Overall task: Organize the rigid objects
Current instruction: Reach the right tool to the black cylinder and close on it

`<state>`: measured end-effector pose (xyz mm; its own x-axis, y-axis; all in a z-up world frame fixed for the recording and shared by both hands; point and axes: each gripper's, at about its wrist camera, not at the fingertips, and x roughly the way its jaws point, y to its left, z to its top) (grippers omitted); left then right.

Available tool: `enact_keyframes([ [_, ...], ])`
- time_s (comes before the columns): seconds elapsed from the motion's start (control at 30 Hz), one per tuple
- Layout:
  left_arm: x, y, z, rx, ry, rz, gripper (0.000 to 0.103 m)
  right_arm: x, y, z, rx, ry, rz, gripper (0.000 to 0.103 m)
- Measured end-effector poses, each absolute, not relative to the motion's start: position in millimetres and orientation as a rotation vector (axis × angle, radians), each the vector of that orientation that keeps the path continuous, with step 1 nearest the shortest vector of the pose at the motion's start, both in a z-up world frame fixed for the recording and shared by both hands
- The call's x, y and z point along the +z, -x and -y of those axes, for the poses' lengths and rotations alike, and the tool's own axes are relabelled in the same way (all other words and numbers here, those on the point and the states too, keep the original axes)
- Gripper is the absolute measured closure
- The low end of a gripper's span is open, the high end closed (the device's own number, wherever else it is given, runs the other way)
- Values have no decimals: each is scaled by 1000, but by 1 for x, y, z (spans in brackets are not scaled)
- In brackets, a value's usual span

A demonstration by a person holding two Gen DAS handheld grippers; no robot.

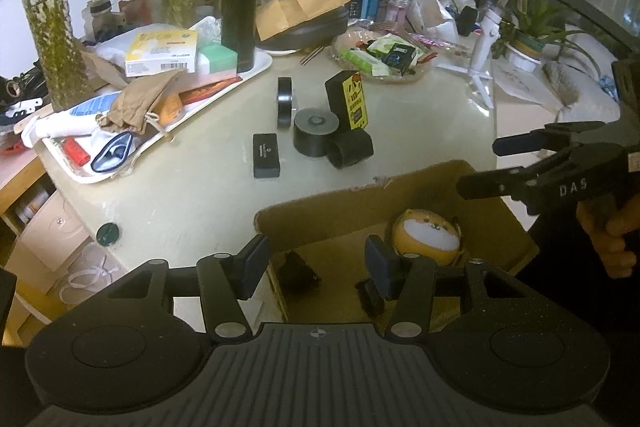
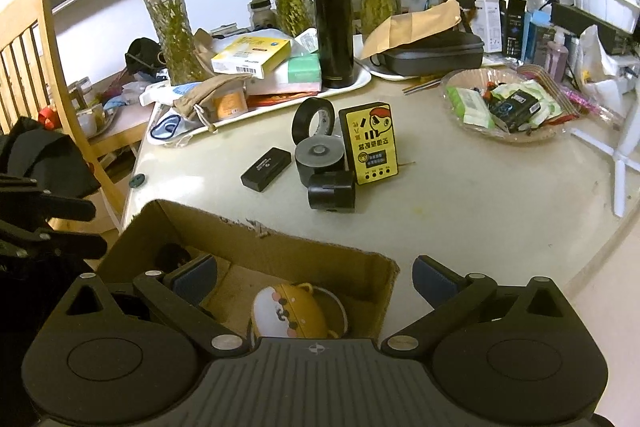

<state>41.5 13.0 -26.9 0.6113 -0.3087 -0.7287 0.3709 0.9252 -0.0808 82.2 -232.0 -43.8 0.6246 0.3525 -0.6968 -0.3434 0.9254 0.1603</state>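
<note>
Rigid objects stand in a tight cluster near the middle of the tabletop [image 2: 460, 219], well in from every edge: a yellow-faced box [image 2: 371, 143], a grey tape roll [image 2: 319, 155], a black tape roll [image 2: 314, 119], a black cylinder [image 2: 332, 191] and a small black case [image 2: 266, 168]. The yellow-faced box stands upright on its short end, long axis vertical, printed face toward the near edge. The grey tape roll lies flat with its hole facing up, touching the box's left side. The black tape roll stands on its rim behind the grey one. The black cylinder lies on its side just in front of the grey roll, its long axis roughly across the table. The small black case lies flat to the left of the group, apart from it, its long axis running from the near edge toward the back.

A cardboard box [image 2: 280, 243] sits open at the near edge of the tabletop; inside it rests a round orange toy [image 2: 288, 311] and some dark items I cannot identify.

The left gripper [image 1: 316, 267] hangs over the cardboard box's left wall, tilted downward, its fingers apart and holding nothing. The right gripper [image 2: 314, 285] is angled down over the box's right end, fingers spread wide and empty; a hand [image 1: 612, 239] grips its handle.
</note>
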Motion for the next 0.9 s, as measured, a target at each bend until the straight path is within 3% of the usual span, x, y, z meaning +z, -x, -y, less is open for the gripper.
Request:
enact_keyframes([
  [0.5,-14,-64,1,-432,-67,-788,51,1,-123,233,405,-4,-783,0],
  [0.9,-12,-71,-12,-416,-68,-779,51,-20,-142,227,417,92,-798,0],
])
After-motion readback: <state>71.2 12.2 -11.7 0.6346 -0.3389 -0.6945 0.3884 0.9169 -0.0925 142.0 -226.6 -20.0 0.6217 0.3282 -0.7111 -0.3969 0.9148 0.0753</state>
